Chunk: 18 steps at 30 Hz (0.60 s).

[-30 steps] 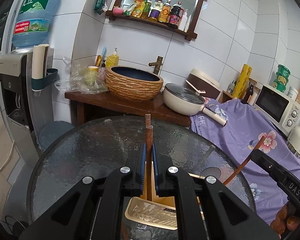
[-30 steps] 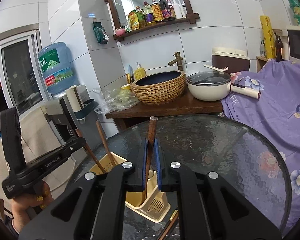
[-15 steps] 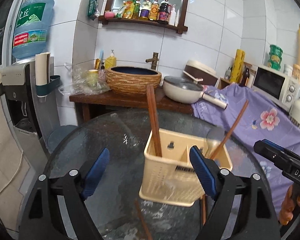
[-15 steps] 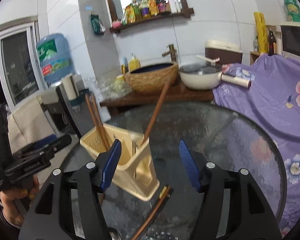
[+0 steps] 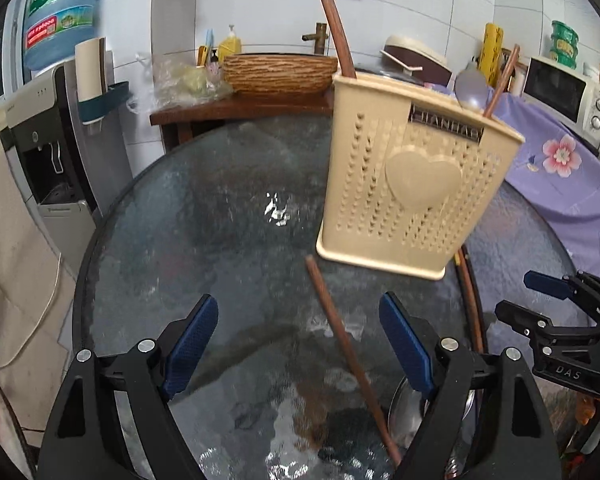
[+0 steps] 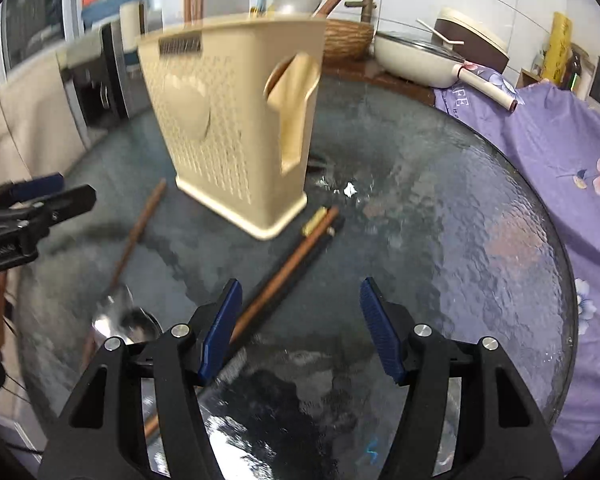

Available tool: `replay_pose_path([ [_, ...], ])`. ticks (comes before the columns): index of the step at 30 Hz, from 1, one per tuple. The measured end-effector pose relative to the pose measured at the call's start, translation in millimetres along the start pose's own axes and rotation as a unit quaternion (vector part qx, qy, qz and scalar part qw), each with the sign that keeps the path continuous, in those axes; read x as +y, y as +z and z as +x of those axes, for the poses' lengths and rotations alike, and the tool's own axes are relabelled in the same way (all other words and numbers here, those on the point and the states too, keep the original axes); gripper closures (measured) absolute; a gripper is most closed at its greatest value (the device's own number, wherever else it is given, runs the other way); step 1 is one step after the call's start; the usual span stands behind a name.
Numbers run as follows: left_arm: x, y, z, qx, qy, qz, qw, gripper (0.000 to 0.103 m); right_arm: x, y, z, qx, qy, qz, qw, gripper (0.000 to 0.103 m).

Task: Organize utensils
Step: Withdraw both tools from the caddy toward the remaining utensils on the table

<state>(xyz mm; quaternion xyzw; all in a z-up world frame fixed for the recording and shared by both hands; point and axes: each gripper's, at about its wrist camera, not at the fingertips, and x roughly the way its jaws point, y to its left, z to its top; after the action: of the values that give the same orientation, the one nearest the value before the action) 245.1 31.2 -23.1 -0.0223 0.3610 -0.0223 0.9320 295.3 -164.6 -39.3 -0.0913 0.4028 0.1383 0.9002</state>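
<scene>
The cream utensil holder [image 5: 412,168] stood upright on the round glass worktop [image 5: 204,216], and everything here sat relative to it. Inside it, a brown chopstick [image 5: 336,32] leaned out at one end, while a grey spoon [image 5: 471,87] and another chopstick [image 5: 500,80] poked up at the other.

The left gripper [image 5: 300,344] hovered just in front of the holder, its blue fingers [image 5: 192,340] spread wide apart and gripping nothing. Between them on the glass lay a loose chopstick [image 5: 348,356], one tip near the holder's base and no pad touching it. A metal spoon [image 5: 404,408] lay close by, partly hidden behind the gripper's right finger.

The right gripper [image 6: 300,324] hung near the holder's end wall, fingers [image 6: 380,328] also apart and empty. A pair of chopsticks [image 6: 284,268] ran from the holder's base corner toward its left finger; whether they touched it was hard to tell. A lone chopstick [image 6: 138,232] and a shiny spoon [image 6: 128,320] lay further from the holder.
</scene>
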Motion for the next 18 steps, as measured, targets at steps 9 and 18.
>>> replay_pose_path([
  [9, -11.0, -20.3, 0.4, 0.016, -0.010, 0.009, 0.9998, 0.024, 1.3, -4.2, 19.3, 0.032, -0.009, -0.003, 0.999, 0.041],
  [18, -19.3, -29.8, -2.3, 0.021, -0.017, 0.019, 0.9995, 0.024, -2.9, -13.0, 19.0, 0.055, -0.009, -0.014, 0.998, 0.042],
])
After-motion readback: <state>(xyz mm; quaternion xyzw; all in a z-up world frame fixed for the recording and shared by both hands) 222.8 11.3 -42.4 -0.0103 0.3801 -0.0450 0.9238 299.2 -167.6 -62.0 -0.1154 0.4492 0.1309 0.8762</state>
